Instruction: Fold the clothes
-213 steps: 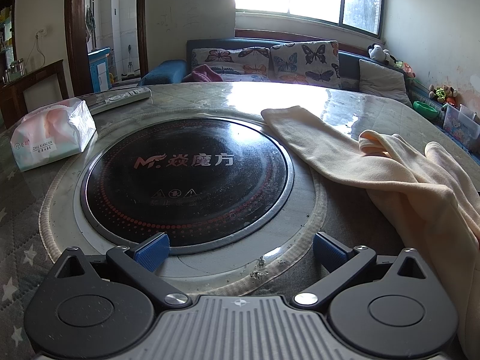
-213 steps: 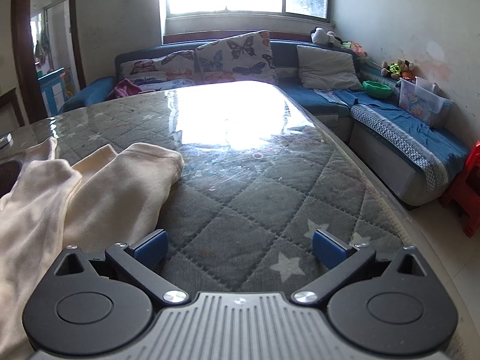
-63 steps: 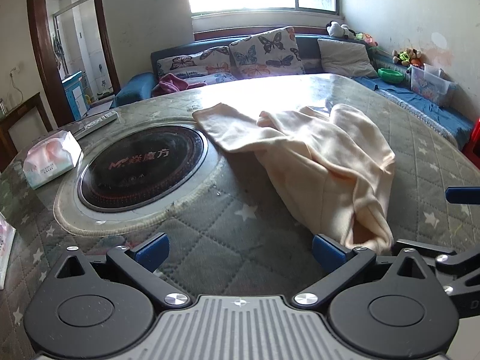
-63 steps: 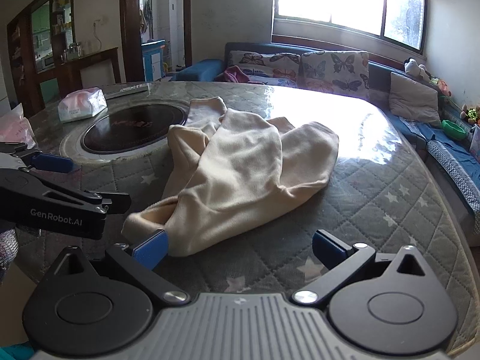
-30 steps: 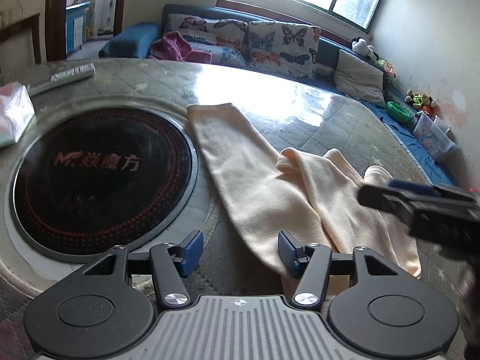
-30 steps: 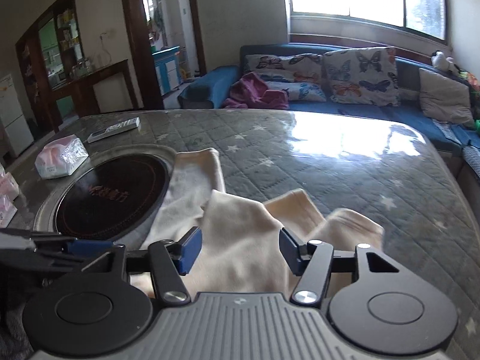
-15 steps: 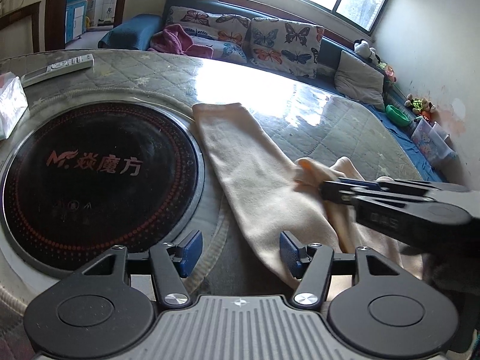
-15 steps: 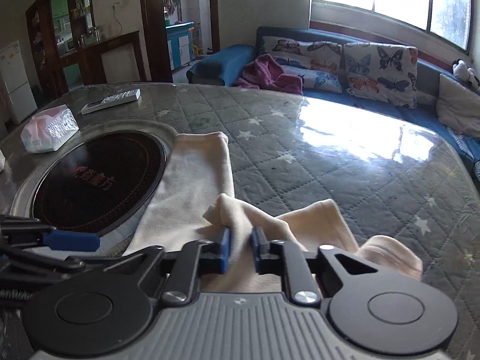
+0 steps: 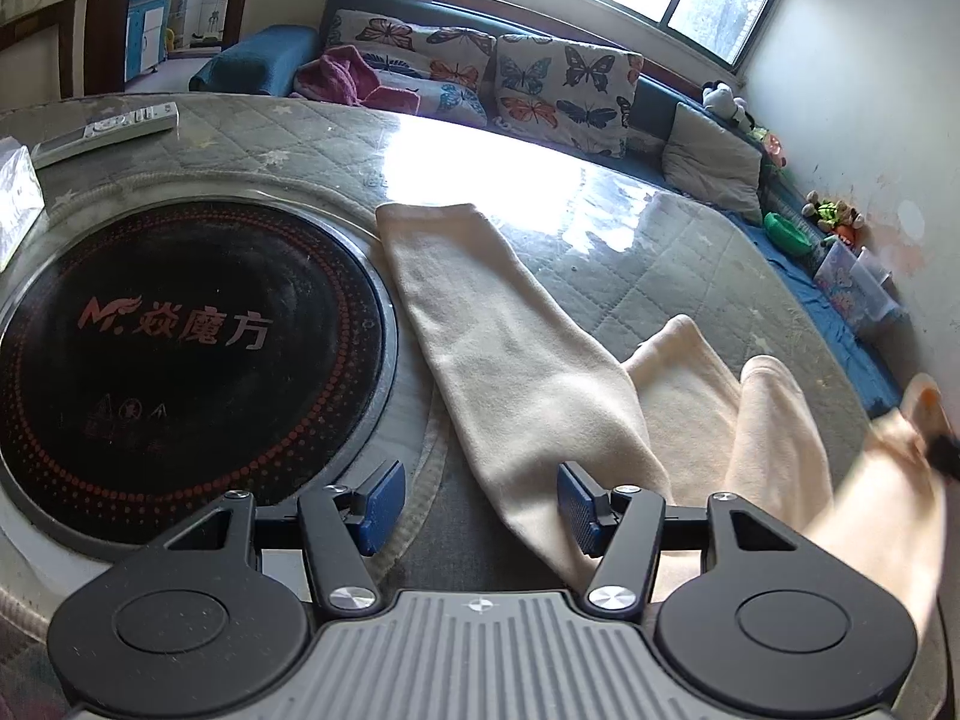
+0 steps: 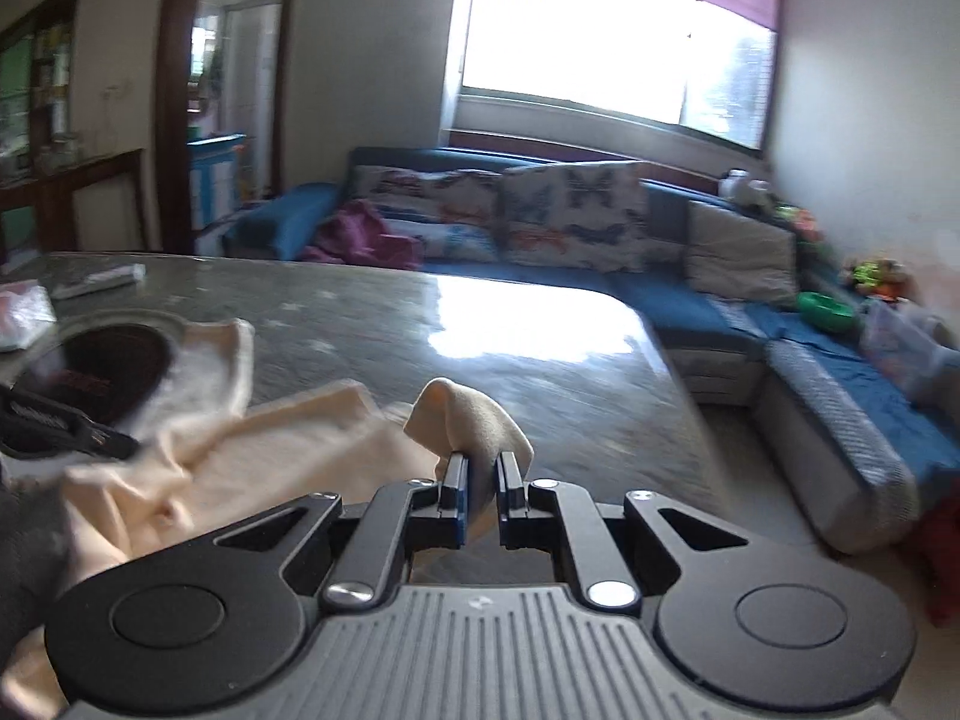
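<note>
The right gripper (image 10: 480, 483), clenched on a corner of the cream garment (image 9: 528, 360) at lower centre, lifts it for spreading, while the released left gripper (image 9: 480, 504) likely needs the near hem.

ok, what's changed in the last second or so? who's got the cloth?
The right tool closed on a bunch of the cream garment and has lifted it up and off to the right, dragging that side of the cloth with it. The left tool is still open, low over the near hem, holding nothing. The long leg beside the induction hob has not moved, nor the remote.
</note>
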`<state>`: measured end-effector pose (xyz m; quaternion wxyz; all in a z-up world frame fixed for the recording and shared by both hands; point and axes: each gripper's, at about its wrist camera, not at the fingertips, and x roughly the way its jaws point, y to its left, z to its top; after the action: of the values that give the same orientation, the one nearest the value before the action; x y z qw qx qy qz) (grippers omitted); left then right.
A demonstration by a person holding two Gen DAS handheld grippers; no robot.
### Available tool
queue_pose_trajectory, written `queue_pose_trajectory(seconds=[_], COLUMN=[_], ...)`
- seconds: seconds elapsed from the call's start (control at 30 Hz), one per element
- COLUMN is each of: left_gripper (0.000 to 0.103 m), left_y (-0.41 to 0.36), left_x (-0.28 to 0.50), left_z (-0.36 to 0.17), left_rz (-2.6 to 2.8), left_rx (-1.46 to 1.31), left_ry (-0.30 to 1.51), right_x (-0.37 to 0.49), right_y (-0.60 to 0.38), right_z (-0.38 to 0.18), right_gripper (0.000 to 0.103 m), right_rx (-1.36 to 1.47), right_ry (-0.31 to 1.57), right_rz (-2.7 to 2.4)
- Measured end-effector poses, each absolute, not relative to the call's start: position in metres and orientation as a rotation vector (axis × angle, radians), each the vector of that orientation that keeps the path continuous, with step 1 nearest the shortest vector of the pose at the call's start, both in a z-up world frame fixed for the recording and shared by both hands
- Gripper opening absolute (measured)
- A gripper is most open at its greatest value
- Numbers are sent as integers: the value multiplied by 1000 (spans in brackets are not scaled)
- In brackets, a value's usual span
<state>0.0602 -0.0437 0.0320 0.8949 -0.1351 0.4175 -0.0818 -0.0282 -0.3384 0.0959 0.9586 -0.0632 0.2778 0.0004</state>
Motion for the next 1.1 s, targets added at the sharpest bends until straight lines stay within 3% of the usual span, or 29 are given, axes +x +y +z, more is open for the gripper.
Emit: queue_pose_trajectory(seconds=[0.43,0.6,0.67,1.03,1.1], left_gripper=[62,60,58,58,43], left_y=[-47,-39,-38,-60,-63], left_x=[63,77,84,127,128], left_z=[35,39,40,22,21], left_rz=[-170,-100,-72,-32,-57], left_rx=[-313,-279,-246,-72,-64], left_ry=[876,825,800,776,763], right_x=[-111,-111,-107,-90,-88], right_y=[-424,-409,-400,-367,-367], right_z=[45,52,54,33,32], right_gripper=[12,22,32,48,49], right_rx=[-61,-60,-49,-41,-41], right_ry=[716,671,662,709,711], right_rz=[-334,-296,-251,-114,-112])
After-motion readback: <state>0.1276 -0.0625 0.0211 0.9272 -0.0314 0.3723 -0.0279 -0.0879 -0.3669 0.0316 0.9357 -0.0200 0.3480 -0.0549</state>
